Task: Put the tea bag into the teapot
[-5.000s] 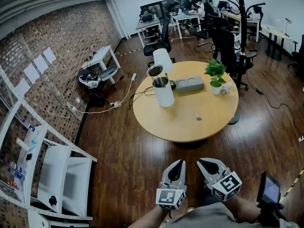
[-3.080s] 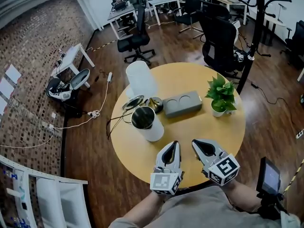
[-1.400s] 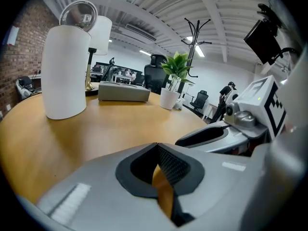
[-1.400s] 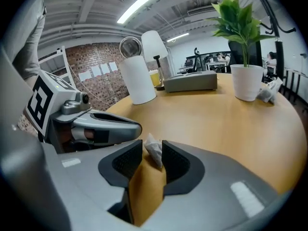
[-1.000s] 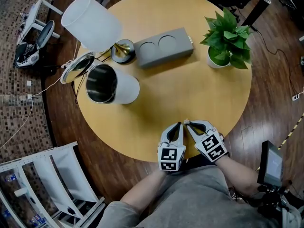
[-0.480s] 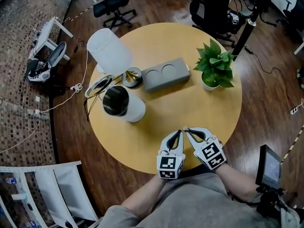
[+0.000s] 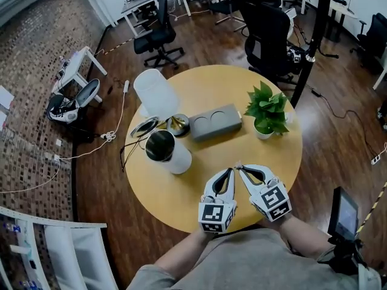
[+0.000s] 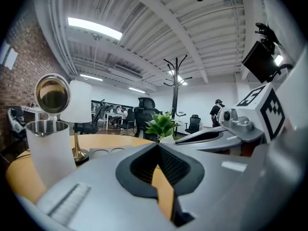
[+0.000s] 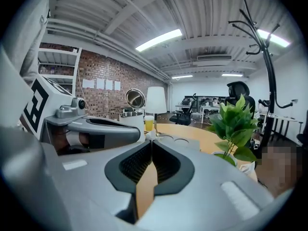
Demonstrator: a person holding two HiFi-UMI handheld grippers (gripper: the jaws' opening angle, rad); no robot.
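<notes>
Tea bag [image 7: 237, 163] looks light, limp and easy to tear (best pinched gently by its paper edge or tag). It is held over the near side of the counter [image 7: 179, 193], well apart from the open teapot [image 7: 167, 151] at left. The left hand-held gripper [image 7: 231, 171] has its jaws together, its tips beside the bag. The right hand-held gripper [image 7: 240, 168], whose jaws have just been closing, pinches the bag at its tips.
</notes>
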